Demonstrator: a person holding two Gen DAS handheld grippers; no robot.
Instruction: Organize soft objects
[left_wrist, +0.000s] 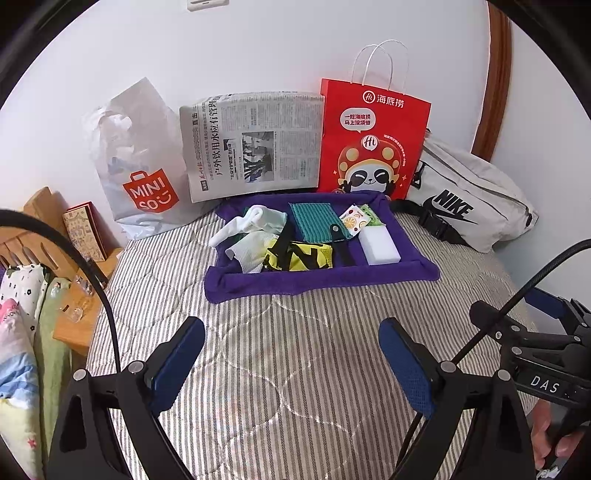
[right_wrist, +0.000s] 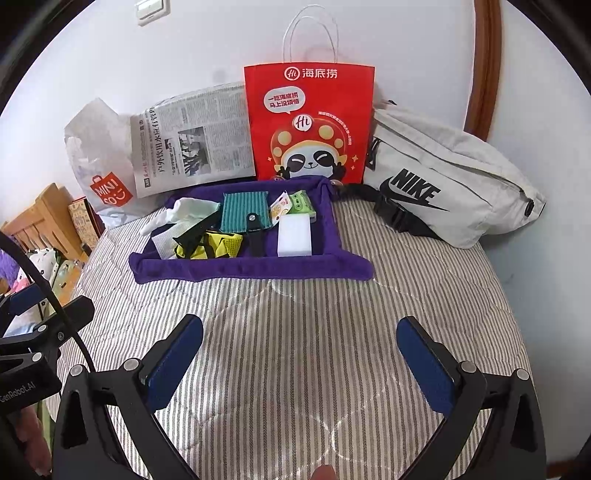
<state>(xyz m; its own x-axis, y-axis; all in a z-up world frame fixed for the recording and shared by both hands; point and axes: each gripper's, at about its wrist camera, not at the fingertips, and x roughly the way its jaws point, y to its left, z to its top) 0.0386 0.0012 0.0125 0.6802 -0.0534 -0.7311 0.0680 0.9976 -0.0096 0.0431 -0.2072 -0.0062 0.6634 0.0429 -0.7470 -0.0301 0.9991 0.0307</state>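
Note:
A purple cloth tray lies on the striped bed. In it are a white sock, a white wipe, a yellow-and-black pouch, a teal cloth, a white sponge block and small packets. My left gripper is open and empty, well short of the tray. My right gripper is open and empty, also short of the tray.
Along the wall stand a Miniso plastic bag, a newspaper, a red paper bag and a grey Nike waist bag. A wooden headboard and bedding lie at the left.

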